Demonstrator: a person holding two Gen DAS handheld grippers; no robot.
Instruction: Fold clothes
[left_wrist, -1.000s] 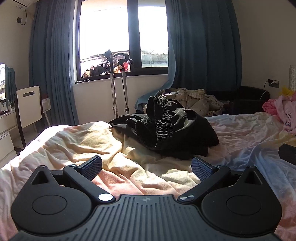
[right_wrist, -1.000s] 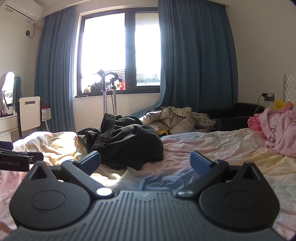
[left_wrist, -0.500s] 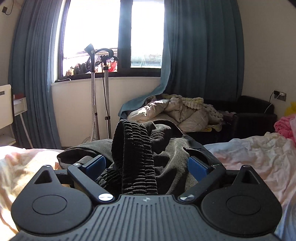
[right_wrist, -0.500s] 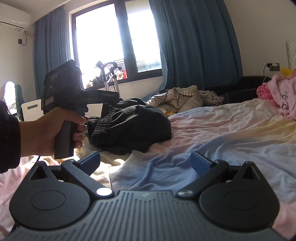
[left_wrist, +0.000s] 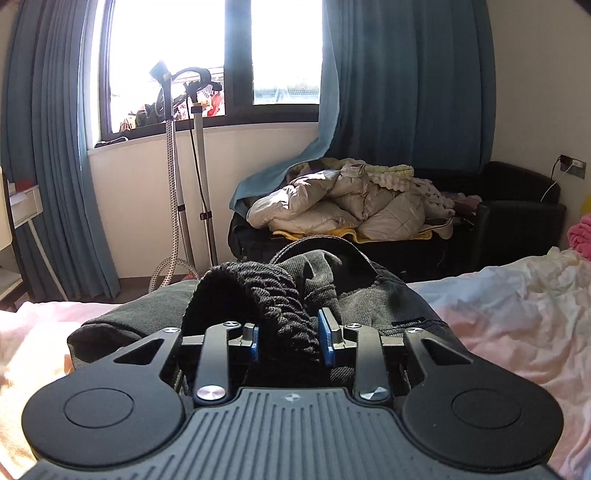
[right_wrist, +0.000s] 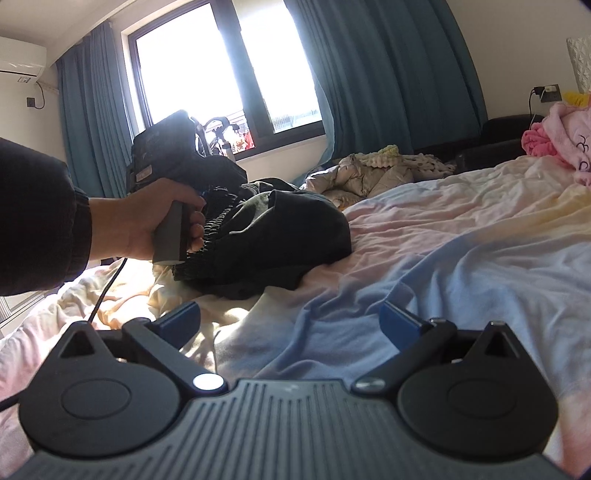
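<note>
- At the far left of the right wrist view, the person's dark sleeve (right_wrist: 40, 218) reaches in, and the left hand (right_wrist: 147, 221) is wrapped around the grey handle of the left gripper (left_wrist: 290, 341).
- That gripper's blue pads (left_wrist: 325, 341) are closing on the ribbed black waistband (left_wrist: 266, 295) of a dark crumpled garment (right_wrist: 273, 236); in the left wrist view the band fills the narrow gap between them and both pads touch it.
- The garment lies bunched in a heap on the bed (right_wrist: 461, 236), towards its left half in the right wrist view, with its grey-green body (left_wrist: 373, 299) spreading to the right of the waistband.
- A thin cable (right_wrist: 107, 288) hangs from the left gripper's handle down over the sunlit sheet.
- Behind the heap, in the left wrist view, a garment steamer on a pole (left_wrist: 173, 166) stands by the window (left_wrist: 221, 55), between blue curtains (left_wrist: 406, 85).
- Right of the steamer, a pale quilted jacket (left_wrist: 343, 206) lies piled on a black sofa (left_wrist: 517, 206).
- The right gripper (right_wrist: 290, 319) hovers low over the pale pink and blue sheet, near the garment but apart from it; its blue fingers (right_wrist: 400, 317) stand wide apart with only bedding showing between them.
- At the far right of the right wrist view, pink clothes (right_wrist: 561, 136) sit on the bed's edge, well apart from the dark garment.
</note>
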